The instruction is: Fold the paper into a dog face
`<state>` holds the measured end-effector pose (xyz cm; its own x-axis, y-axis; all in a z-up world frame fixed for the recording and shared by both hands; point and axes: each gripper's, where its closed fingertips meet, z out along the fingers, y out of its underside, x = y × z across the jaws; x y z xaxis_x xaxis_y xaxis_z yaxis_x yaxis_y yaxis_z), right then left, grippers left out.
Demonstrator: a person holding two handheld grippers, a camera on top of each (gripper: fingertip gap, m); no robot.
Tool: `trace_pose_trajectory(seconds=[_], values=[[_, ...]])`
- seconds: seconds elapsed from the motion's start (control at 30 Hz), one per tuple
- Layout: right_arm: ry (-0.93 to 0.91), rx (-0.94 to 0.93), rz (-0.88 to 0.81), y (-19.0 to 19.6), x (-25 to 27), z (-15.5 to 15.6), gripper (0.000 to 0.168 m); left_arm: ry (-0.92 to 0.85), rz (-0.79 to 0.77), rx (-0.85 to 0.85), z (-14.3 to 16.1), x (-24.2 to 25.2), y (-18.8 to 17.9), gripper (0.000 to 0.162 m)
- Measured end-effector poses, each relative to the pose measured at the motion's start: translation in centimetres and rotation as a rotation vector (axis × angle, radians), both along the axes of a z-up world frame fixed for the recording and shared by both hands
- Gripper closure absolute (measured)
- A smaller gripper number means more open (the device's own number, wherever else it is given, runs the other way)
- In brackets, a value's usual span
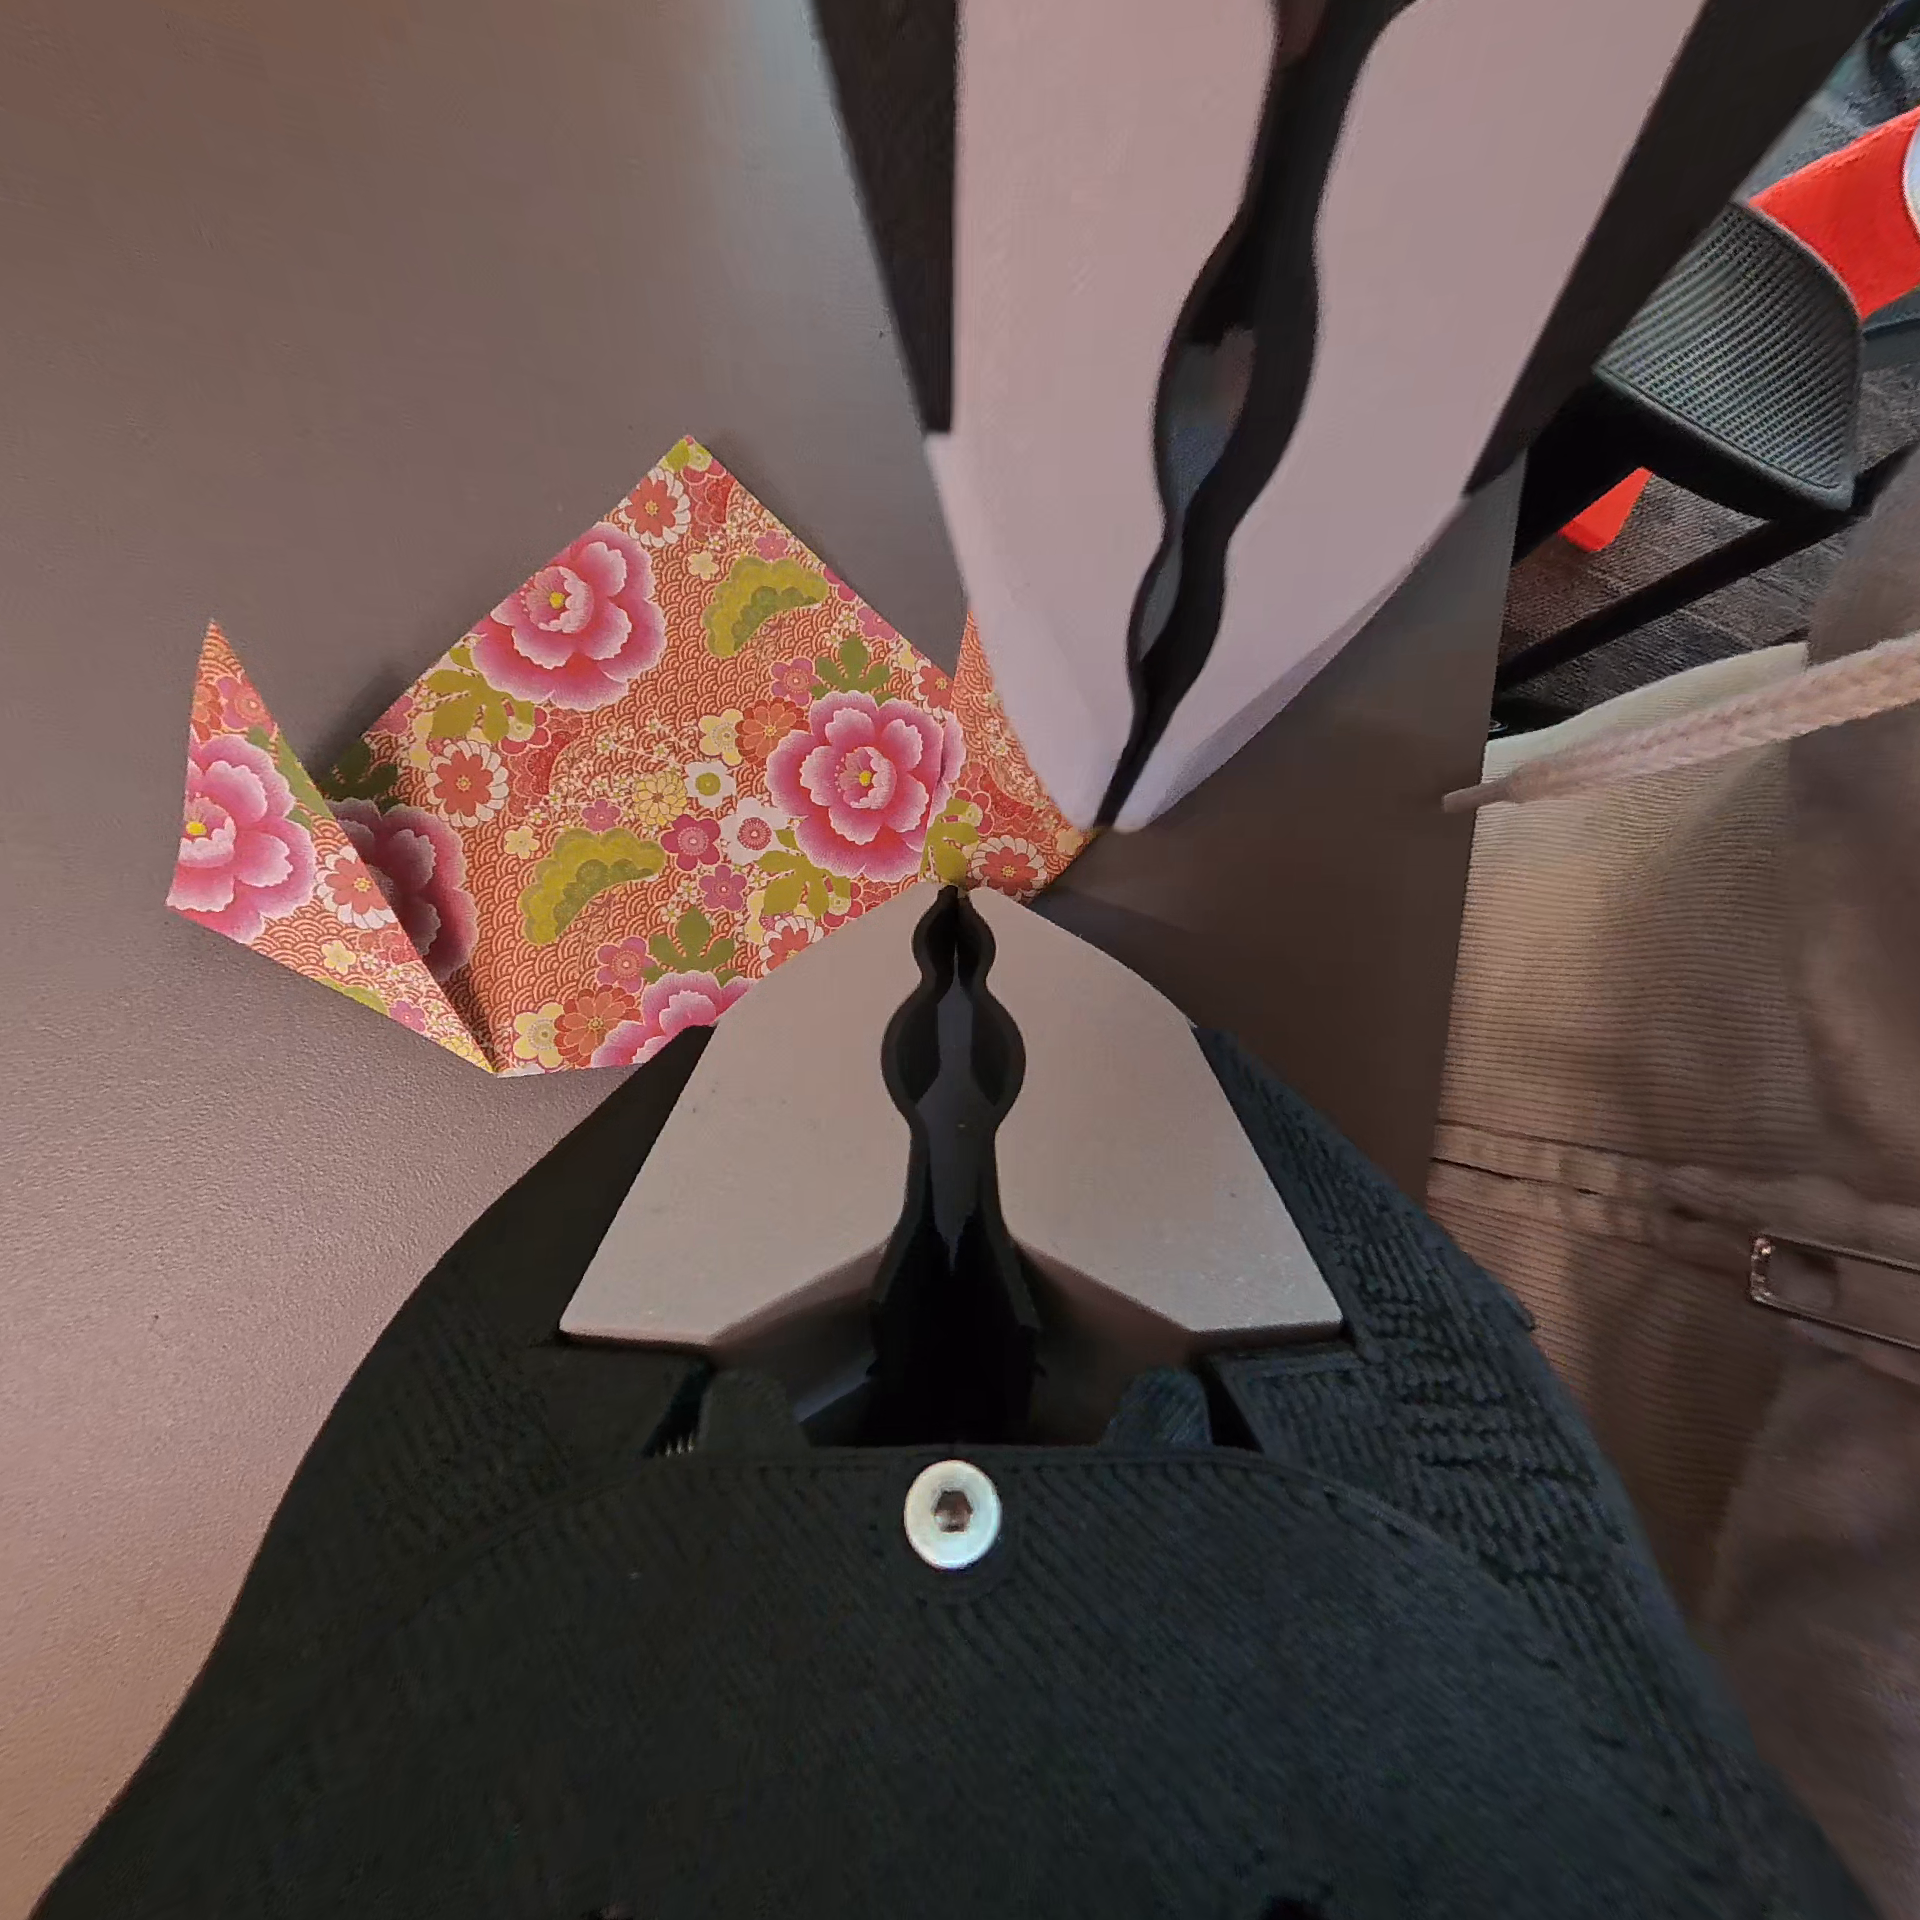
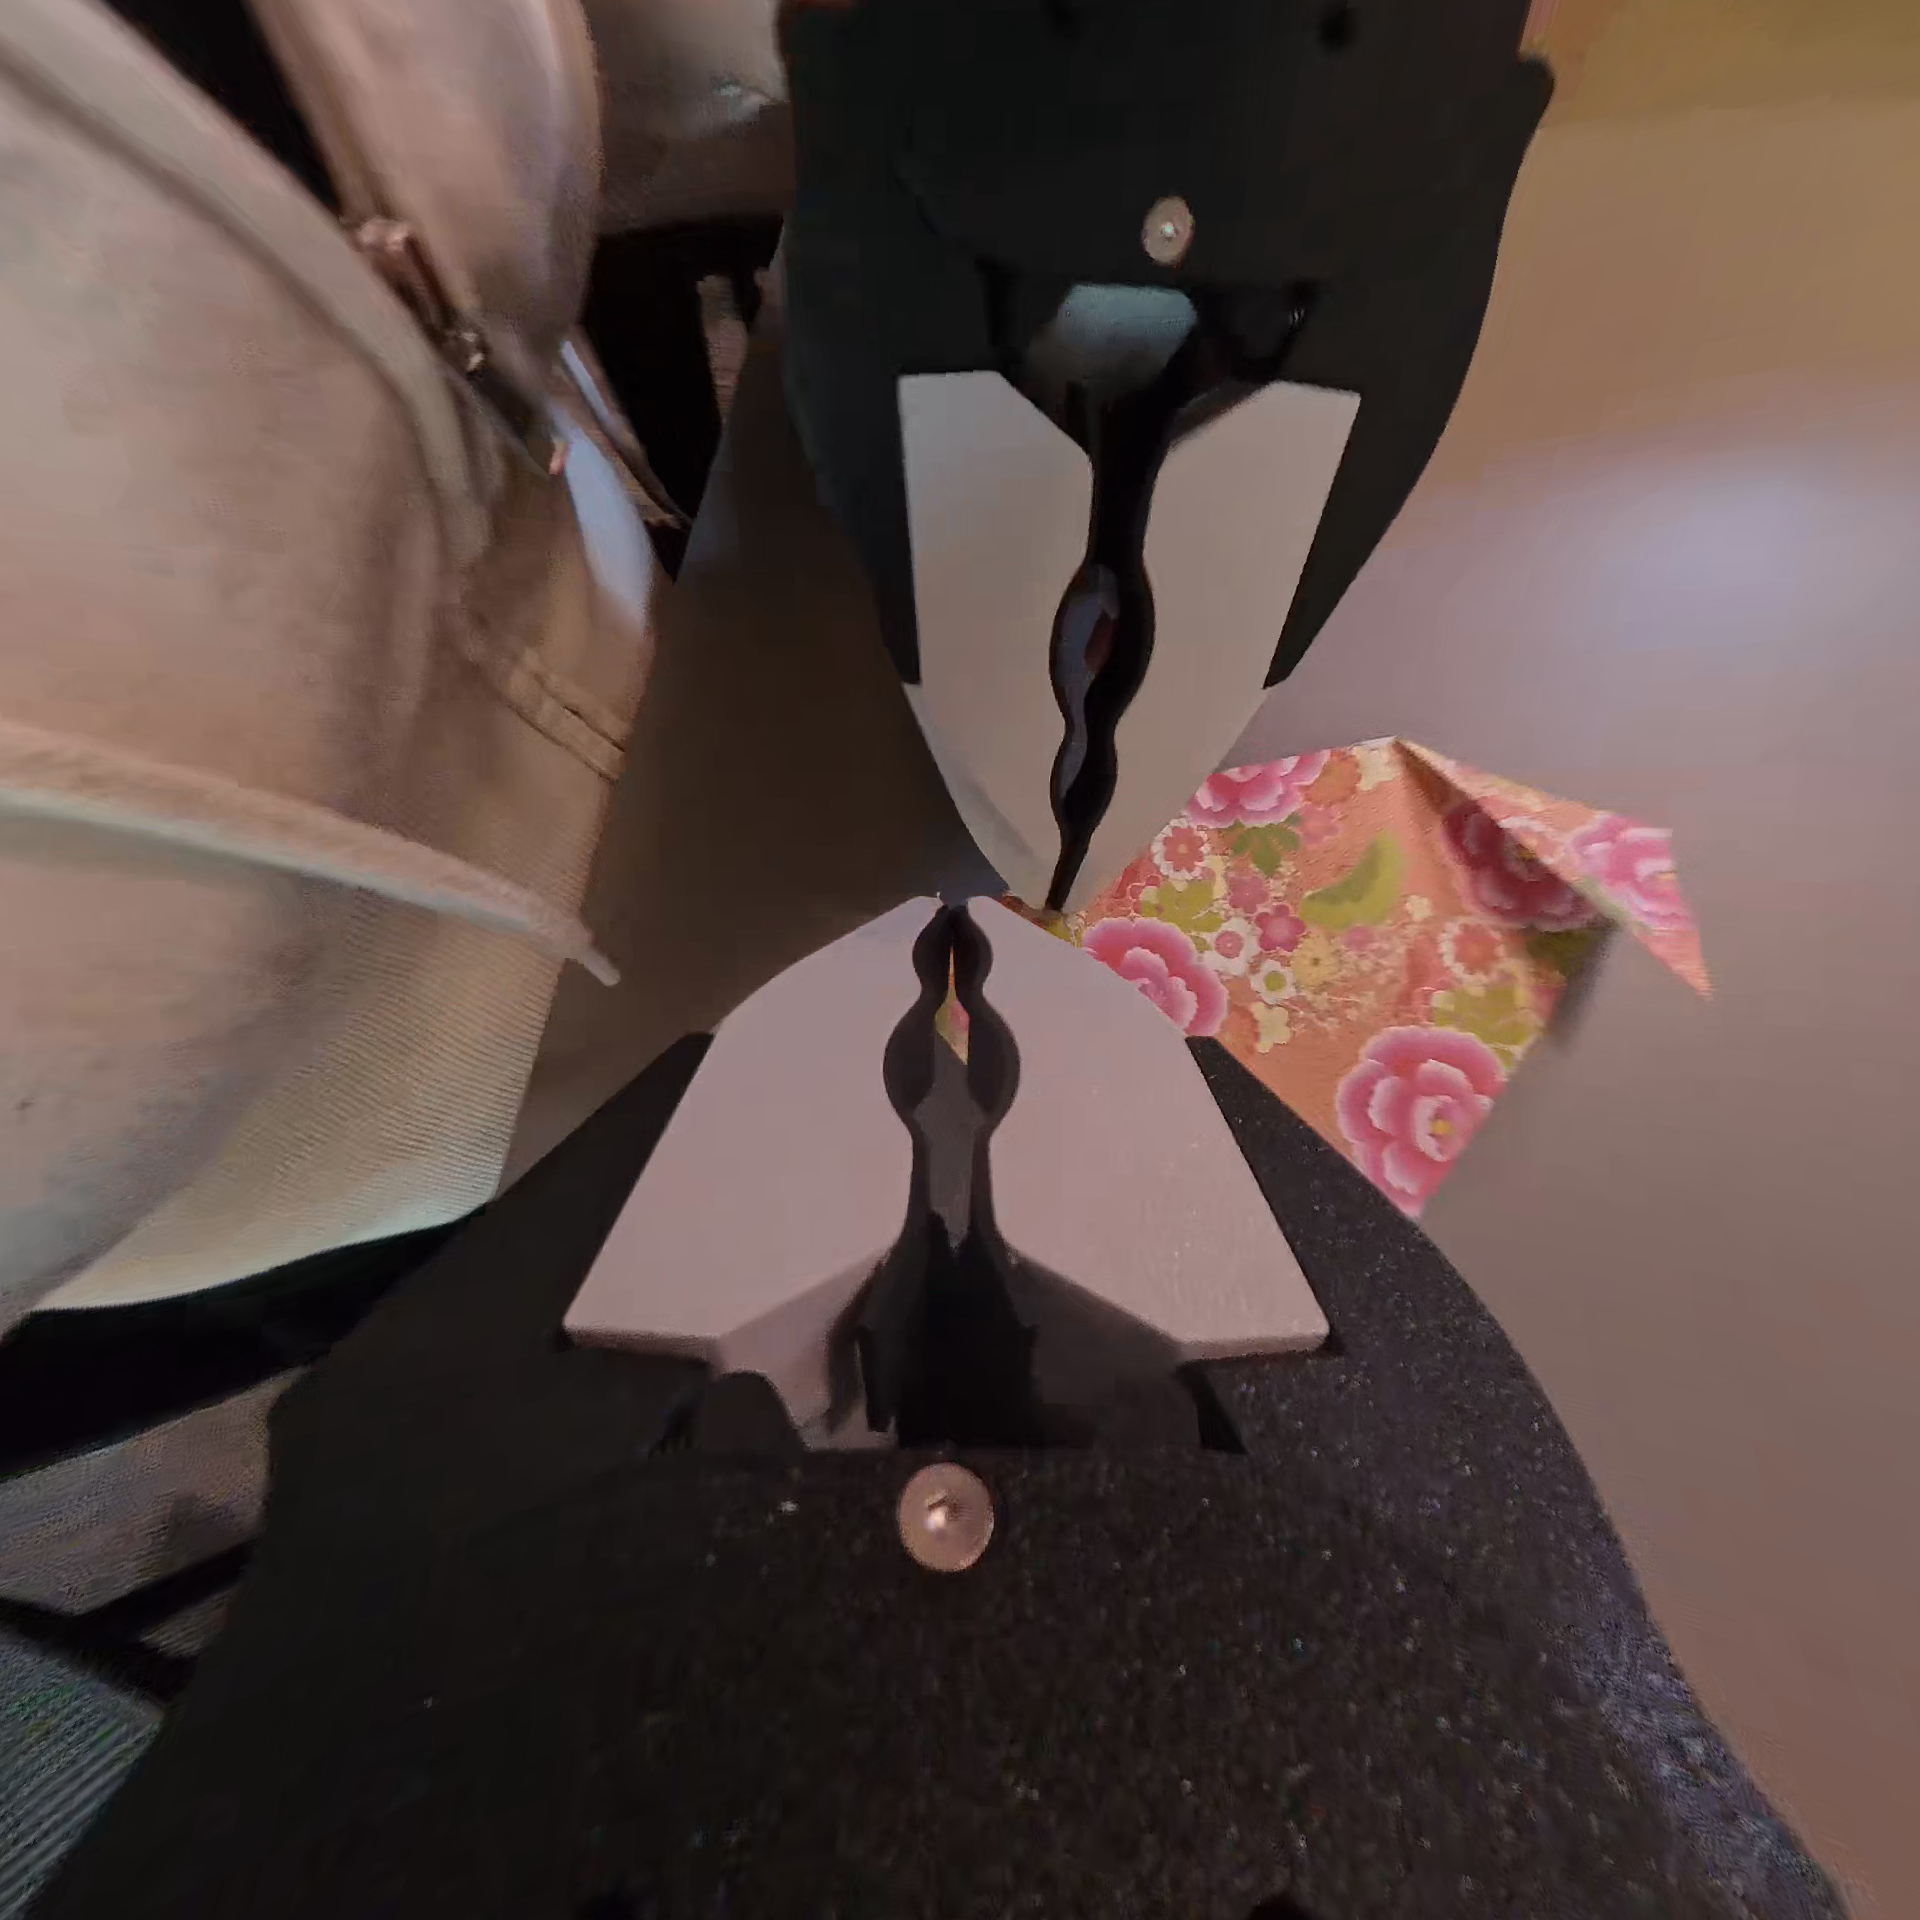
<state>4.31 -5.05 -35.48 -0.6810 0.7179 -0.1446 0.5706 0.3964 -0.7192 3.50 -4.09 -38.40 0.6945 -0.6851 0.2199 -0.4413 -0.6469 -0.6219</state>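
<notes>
The floral paper (image 1: 644, 769) lies on the grey table (image 1: 312, 312), folded into a wide shape with one pointed flap standing up at its far end (image 1: 239, 821). It also shows in the right wrist view (image 2: 1351, 966). My left gripper (image 1: 956, 899) is shut, with its tips touching the paper's near edge beside the other flap. My right gripper (image 2: 951, 912) is shut on that flap's corner, and a strip of paper shows between its fingers (image 2: 1091, 1122). In the left wrist view, the right gripper (image 1: 1107, 821) comes down from above. The two grippers' tips are almost touching.
A person in beige clothing (image 1: 1683, 1039) stands close at the table's edge (image 2: 260, 623). A black mesh chair (image 1: 1745, 343) with a red object on it is behind. Only a small space, under 4 cm, lies between the two pairs of fingers.
</notes>
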Motion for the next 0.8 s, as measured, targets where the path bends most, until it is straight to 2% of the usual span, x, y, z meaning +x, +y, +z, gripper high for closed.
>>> trace_pose_trajectory(seconds=[0.13, 0.27, 0.4, 0.5, 0.6, 0.67, 0.73, 0.8], values=[[-0.164, -0.174, 0.011, -0.9, -0.6, -0.5, 0.168, -0.001, -0.004, 0.01, 0.0, 0.0, 0.0, 0.161], [-0.228, -0.087, 0.011, -0.4, -0.6, -2.4, 0.168, -0.004, -0.007, 0.016, 0.0, 0.0, 0.0, 0.161], [-0.404, -0.273, -0.13, -0.3, -0.3, -2.4, 0.168, -0.011, -0.015, 0.009, -0.1, -0.1, 0.0, 0.16], [-0.493, -0.312, -0.158, -0.3, 1.7, -2.4, 0.168, -0.011, -0.019, 0.014, -0.1, -0.1, 0.0, 0.16], [-0.613, -0.339, -0.092, -1.3, 5.0, -2.4, 0.168, -0.024, -0.023, -0.001, -0.1, -0.1, 0.0, 0.16], [-0.509, -0.294, -0.037, -1.4, 5.2, -1.4, 0.168, -0.019, -0.03, -0.002, -0.1, -0.1, 0.0, 0.16], [-0.323, -0.441, -0.097, -1.4, 2.4, 1.9, 0.168, -0.01, -0.033, 0.002, -0.1, -0.1, 0.0, 0.16], [-0.215, -0.355, -0.177, 0.2, 0.3, 1.6, 0.168, -0.006, -0.033, 0.006, 0.0, -0.1, 0.0, 0.161]])
